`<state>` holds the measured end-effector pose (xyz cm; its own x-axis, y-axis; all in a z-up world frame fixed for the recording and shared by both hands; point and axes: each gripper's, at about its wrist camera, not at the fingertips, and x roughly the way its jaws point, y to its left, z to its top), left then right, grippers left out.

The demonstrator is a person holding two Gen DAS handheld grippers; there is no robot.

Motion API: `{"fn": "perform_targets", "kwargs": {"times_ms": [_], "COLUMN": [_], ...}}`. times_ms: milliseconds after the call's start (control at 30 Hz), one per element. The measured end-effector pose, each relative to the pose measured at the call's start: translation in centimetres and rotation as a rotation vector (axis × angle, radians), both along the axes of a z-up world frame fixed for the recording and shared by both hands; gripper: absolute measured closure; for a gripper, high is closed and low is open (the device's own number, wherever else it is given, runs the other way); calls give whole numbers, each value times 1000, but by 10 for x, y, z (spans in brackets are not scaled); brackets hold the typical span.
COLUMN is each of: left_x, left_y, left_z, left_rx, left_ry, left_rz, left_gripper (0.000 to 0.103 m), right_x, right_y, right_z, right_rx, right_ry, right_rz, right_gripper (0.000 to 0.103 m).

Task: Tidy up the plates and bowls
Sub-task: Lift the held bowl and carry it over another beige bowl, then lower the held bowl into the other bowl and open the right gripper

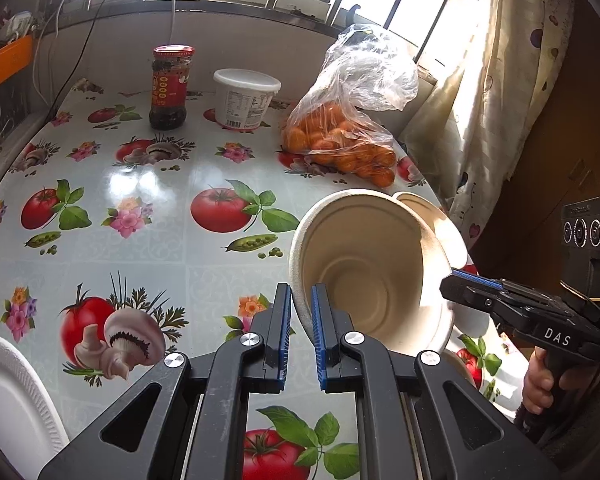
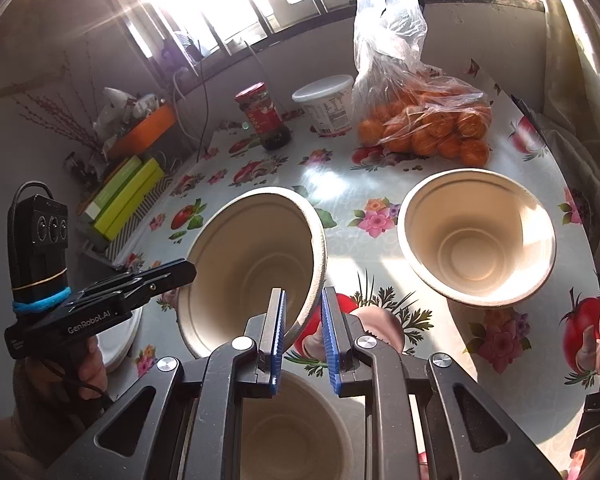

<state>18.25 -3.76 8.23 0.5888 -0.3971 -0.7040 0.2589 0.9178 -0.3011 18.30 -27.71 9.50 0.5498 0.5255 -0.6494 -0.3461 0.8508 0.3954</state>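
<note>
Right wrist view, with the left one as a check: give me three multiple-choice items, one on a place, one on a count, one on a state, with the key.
1. Where does the bag of oranges lie?
A. beside the white tub, at the far side of the table
B. inside a bowl
C. on the floor

2. How many beige bowls show in the right wrist view?
A. one
B. three
C. five

3. How is the bowl in the middle of that view?
A. flat on the table
B. tilted, rim clamped by the left gripper and the right gripper
C. upside down on a plate

Key:
1 A, the bag rests on the table next to the tub.
2 B, the tilted bowl, one standing to its right, one under the right gripper.
3 B, each wrist view shows pads pinching its rim on opposite sides.
</note>
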Motion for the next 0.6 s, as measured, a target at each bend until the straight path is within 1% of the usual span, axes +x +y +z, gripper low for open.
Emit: {"fn": "perform_targets", "kwargs": {"times_ms": [267, 600], "left_x": [-20, -39], "left_y": [-5, -12], "left_z": [6, 4], "left_rx": [4, 7], "left_ry": [-3, 3], "left_rz": [-22, -47], "left_gripper": [92, 92], "right_x": [-29, -53], "right_y": [-6, -14], "right_z": [11, 11], "right_rx": [9, 27], "right_ry": [-20, -18], "right_rz": [-11, -29], "right_gripper": [85, 85]}}
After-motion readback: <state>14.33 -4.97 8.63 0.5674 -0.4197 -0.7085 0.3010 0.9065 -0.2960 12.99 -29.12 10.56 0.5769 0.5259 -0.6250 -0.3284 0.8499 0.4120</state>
